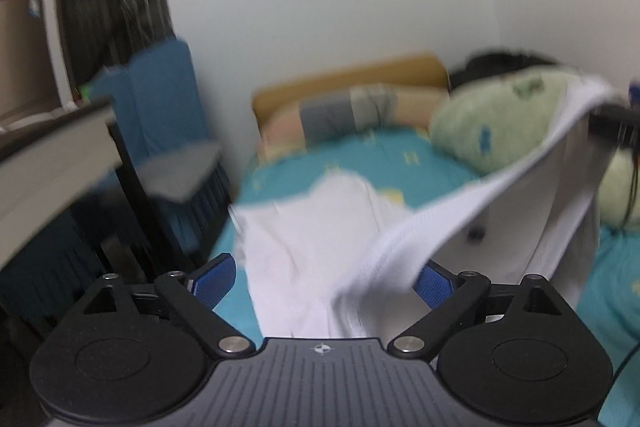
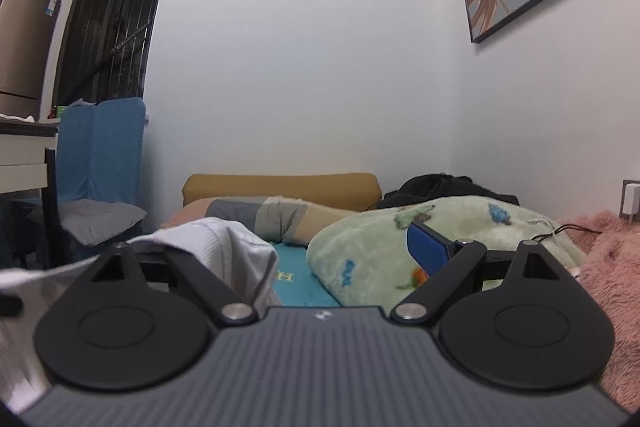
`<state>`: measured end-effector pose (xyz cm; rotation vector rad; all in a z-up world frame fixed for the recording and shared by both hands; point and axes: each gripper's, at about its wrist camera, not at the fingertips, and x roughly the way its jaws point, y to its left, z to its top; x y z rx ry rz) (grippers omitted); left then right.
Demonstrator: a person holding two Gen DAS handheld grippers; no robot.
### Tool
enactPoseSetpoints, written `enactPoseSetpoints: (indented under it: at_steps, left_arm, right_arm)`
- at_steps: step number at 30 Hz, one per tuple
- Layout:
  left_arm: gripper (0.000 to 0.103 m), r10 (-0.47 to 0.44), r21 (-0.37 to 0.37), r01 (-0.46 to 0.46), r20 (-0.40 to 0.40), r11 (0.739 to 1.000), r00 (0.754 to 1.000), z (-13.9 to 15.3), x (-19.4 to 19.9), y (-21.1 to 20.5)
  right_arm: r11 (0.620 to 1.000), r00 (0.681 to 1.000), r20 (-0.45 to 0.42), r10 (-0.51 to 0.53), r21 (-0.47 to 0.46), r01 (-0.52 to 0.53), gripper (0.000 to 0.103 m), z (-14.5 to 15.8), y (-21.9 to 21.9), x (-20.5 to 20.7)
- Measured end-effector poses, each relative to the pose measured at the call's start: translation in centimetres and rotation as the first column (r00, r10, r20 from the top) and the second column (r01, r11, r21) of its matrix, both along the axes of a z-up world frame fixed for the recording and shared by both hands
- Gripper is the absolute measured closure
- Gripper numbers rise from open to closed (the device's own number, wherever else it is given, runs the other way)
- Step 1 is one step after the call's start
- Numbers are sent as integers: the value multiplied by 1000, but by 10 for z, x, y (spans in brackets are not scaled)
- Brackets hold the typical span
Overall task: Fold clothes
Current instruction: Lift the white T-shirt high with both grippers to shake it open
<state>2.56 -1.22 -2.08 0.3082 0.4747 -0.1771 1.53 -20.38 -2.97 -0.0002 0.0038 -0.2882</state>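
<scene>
The shirt (image 1: 320, 247) is lying between the wide-open left tongs (image 1: 324, 281), stretching up rightward; the right tongs (image 2: 280, 255) are gaping, cloth draping their left finger.

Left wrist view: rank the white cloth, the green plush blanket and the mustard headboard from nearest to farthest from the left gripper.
1. White cloth, between the left gripper's open fingers.
2. Green plush blanket, right, further up the bed.
3. Mustard headboard, centre, against the wall.

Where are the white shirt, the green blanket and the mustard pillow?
white shirt (image 1: 304, 227): left wrist view, its flat middle on the bed.
green blanket (image 2: 372, 239): right wrist view, its near bulge.
mustard pillow (image 2: 280, 189): right wrist view, its front face.
</scene>
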Motion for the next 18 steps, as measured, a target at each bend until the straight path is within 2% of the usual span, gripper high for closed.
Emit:
enactPoseSetpoints:
  at_steps: [2,5,7,9,12,15,18]
  left_arm:
    - [8,12,34,-10,-48,999,999,-13,14,-3]
    - [12,64,161,-49,-92,986,994,-34,27,-10]
    - [14,96,220,-70,-108,973,990,-44,29,-9]
    - [14,133,214,-113,-82,970,988,-39,31,-2]
    - [13,212,138,-216,39,967,976,-13,27,13]
    - [9,276,14,-283,181,959,944,17,17,30]
    - [7,336,-111,-318,239,941,911,38,9,48]
  right_arm:
    - [1000,1000,13,-4,1,4,12,1,1,-2]
    - [1000,999,34,-15,2,15,12,2,1,-5]
    - [999,998,41,-37,-7,38,12,3,-1,-6]
    - [998,997,33,-65,-4,65,12,2,-6,-3]
    - [995,995,-13,-98,-2,98,12,-3,-15,7]
    - [996,990,-110,-93,-26,91,12,-17,-18,25]
    - [995,974,-206,-92,-67,80,12,-33,-13,38]
